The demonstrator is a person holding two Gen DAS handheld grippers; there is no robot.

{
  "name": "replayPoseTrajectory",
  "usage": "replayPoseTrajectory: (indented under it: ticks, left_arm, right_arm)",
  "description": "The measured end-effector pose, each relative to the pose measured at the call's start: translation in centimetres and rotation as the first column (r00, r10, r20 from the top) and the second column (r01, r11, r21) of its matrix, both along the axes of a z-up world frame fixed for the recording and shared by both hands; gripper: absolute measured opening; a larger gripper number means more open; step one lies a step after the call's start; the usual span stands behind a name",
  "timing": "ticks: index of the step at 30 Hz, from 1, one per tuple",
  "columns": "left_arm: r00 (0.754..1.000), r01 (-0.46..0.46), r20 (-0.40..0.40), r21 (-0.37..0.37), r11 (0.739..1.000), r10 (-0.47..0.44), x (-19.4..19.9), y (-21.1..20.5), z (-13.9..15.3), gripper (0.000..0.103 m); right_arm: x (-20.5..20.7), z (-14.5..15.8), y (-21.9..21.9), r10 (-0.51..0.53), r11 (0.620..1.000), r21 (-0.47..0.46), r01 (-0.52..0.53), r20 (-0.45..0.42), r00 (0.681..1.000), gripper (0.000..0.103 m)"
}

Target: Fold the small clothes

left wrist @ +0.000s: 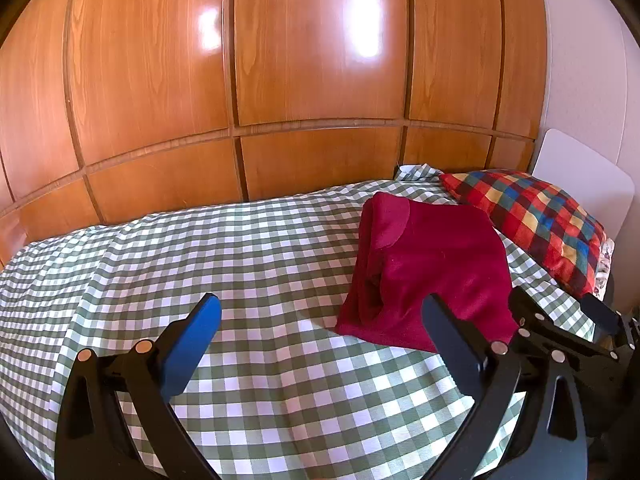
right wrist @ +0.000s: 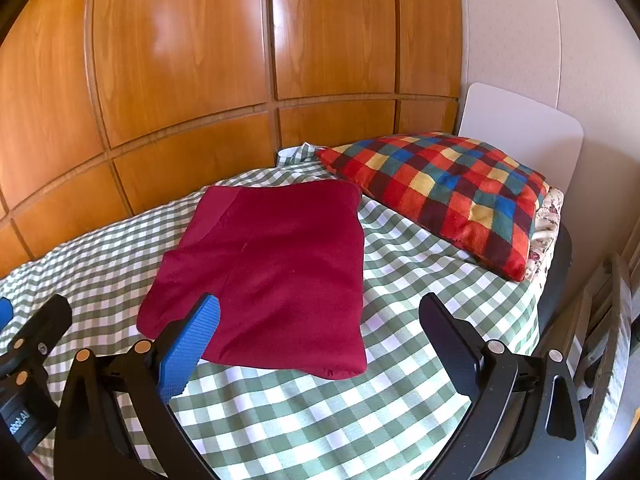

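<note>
Left wrist view takes in a wardrobe (left wrist: 280, 60) of glossy orange-brown panels filling the whole back wall, with window light glaring off two of its doors. Below it runs the bed (left wrist: 240, 260), spread with a green and white check cover that is rumpled near its left edge. At the head of the bed lies a pillow (left wrist: 532, 220) in red, blue, yellow and dark squares, propped against a white headboard (left wrist: 580, 184).

The garment (left wrist: 432, 272), a dark red piece, lies folded flat on the cover just beside the pillow, a rounded flap showing at its far left corner. From the right wrist view the garment (right wrist: 280, 264) looks like a tidy rectangle with one narrower strip sticking out at its near left; whether that strip is a sleeve or a leg I cannot say.

The left gripper (left wrist: 320, 320) hangs above the cover, its fingers spread wide with nothing between them, the blue pad facing inward. The right gripper (right wrist: 320, 320) hovers over the near edge of the garment, fingers likewise wide apart and empty.
</note>
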State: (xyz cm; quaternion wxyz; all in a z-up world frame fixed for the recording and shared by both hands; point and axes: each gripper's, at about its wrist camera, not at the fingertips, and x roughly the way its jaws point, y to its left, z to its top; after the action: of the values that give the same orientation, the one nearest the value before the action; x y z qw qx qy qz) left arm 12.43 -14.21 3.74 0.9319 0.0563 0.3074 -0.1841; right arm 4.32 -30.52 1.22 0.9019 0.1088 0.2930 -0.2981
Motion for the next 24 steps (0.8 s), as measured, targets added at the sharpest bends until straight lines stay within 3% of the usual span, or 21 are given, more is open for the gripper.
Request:
replayPoseTrajectory:
  ticks: [24]
  left_arm:
    - [1.000, -0.007, 0.015, 0.009, 1.000, 0.007, -0.33, 0.03, 0.35, 0.100]
  right_arm:
    - [0.11, -0.05, -0.10, 0.017, 1.000, -0.005, -0.017, 0.003, 1.000, 0.099]
